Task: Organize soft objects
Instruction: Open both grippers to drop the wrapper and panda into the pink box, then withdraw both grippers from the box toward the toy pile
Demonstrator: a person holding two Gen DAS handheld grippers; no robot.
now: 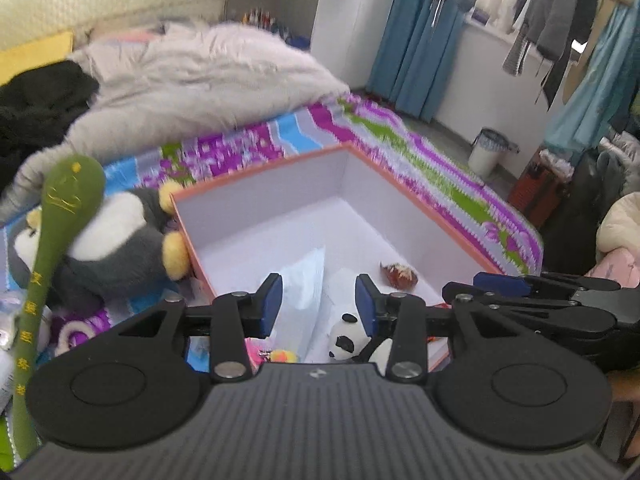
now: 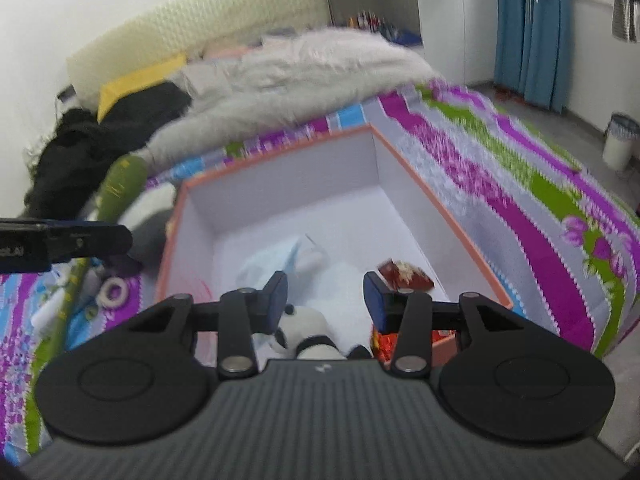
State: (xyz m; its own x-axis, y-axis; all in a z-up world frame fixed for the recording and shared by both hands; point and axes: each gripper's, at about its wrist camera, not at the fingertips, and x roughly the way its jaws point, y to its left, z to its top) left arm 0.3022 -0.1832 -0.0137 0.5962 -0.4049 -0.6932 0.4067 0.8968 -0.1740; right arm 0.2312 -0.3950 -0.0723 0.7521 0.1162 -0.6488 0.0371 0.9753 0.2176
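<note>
Both tongs hang spread and empty over the near end of the orange-rimmed box (image 1: 280,164) on the bed (image 1: 440,168). The panda plush (image 2: 308,330) lies in the box just below and between the right tongs (image 2: 326,296), under the right pad of the left tongs (image 1: 318,302). A penguin plush (image 1: 116,240) and green plush stick (image 1: 48,256) lie outside, left of the left tongs.

1 box (image 1: 420,216) – 2 plushies: panda (image 1: 344,340), penguin (image 1: 120,236)
</note>
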